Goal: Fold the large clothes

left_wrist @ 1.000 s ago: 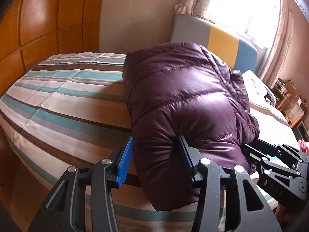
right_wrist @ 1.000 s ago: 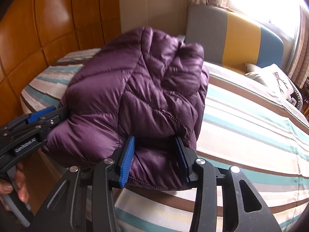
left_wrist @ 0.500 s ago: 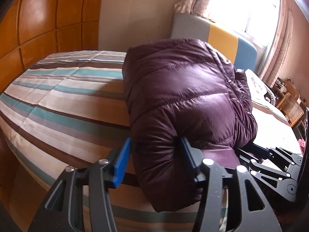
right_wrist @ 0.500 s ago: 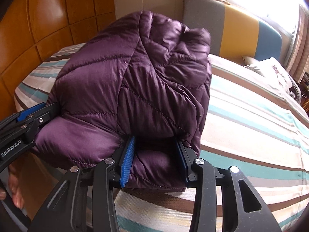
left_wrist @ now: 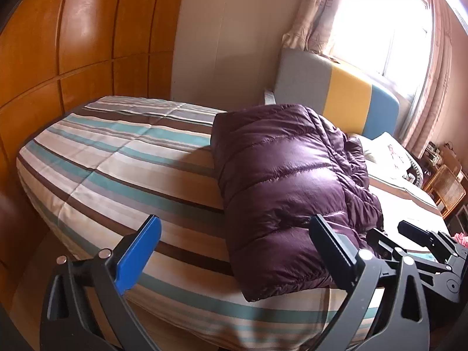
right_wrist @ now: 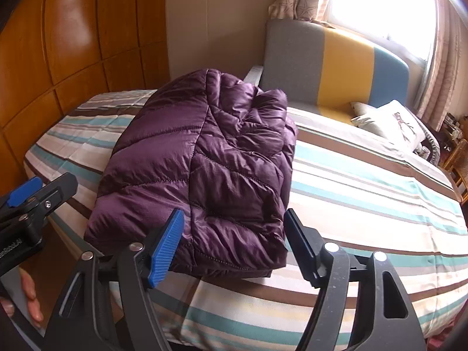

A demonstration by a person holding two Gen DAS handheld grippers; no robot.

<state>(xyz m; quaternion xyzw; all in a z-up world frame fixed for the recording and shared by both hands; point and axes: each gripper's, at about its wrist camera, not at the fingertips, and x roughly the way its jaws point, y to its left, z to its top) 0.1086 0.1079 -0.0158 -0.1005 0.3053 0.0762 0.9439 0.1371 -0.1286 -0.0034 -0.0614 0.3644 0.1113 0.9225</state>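
The purple puffer jacket (right_wrist: 204,172) now lies folded in a thick bundle near the foot edge of the striped bed (right_wrist: 365,193). A second ago both claws pinched its near edge. Now the left gripper (left_wrist: 237,248) and right gripper (right_wrist: 234,242) are opening with nothing clamped, which suggests this fold is finished.

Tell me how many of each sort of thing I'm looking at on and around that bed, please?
Purple puffer jacket, folded: 1
Striped bedspread: 1
Pillow: 1
Headboard, grey, yellow and blue: 1
Hand-held grippers, left gripper and right gripper, jaws opening off the jacket: 2
Total: 6
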